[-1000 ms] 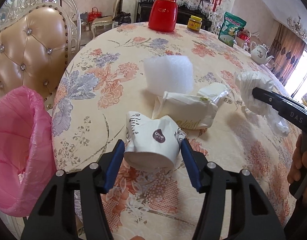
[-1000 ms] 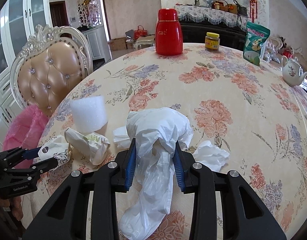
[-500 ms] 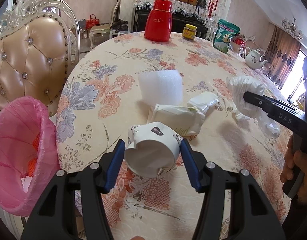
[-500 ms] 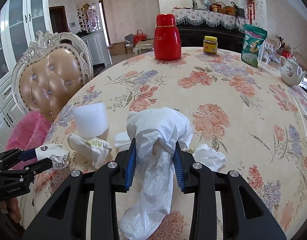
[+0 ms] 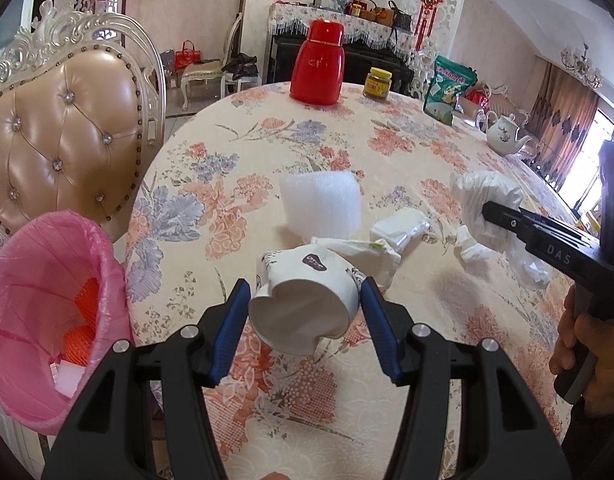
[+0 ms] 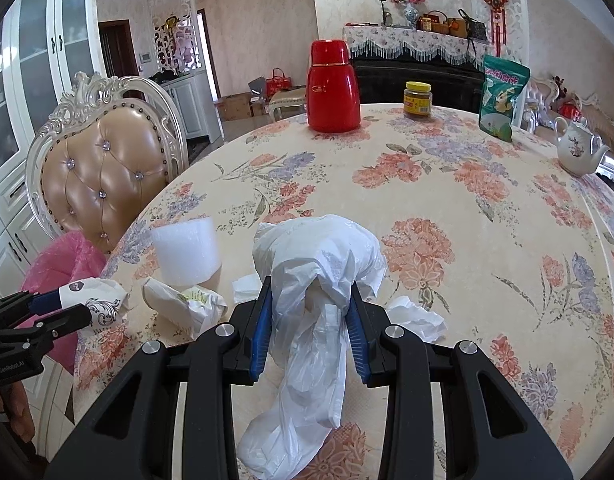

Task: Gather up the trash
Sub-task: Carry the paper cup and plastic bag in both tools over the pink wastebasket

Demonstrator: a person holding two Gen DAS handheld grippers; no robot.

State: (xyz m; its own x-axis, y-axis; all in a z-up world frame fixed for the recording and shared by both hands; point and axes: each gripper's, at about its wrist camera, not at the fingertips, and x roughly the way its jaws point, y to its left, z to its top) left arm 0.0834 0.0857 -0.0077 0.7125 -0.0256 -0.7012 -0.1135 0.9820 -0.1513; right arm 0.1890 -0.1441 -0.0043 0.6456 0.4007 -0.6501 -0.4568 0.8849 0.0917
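My left gripper [image 5: 305, 314] is shut on a crumpled white paper cup [image 5: 307, 304], held clear above the floral tablecloth near the table's left edge; the same cup [image 6: 93, 300] shows at the left of the right wrist view. My right gripper [image 6: 310, 322] is shut on a white plastic bag [image 6: 315, 256], whose tail hangs down between the arms. On the table lie a white foam roll [image 5: 321, 200], a crushed paper wrapper [image 6: 183, 304], a folded white packet [image 5: 399, 226] and a crumpled tissue [image 6: 417, 316]. A pink-lined bin [image 5: 39, 308] stands left of the table.
A tufted chair [image 5: 63, 136] stands behind the bin. At the table's far side are a red thermos [image 6: 333, 88], a jar [image 6: 417, 99], a green snack bag [image 6: 503, 96] and a white teapot [image 6: 579, 152]. A hand [image 5: 587, 344] holds the right gripper's handle.
My left gripper has lifted the paper cup off the tablecloth, and more of the pink bin's inside shows. The right gripper and its bag have kept still.
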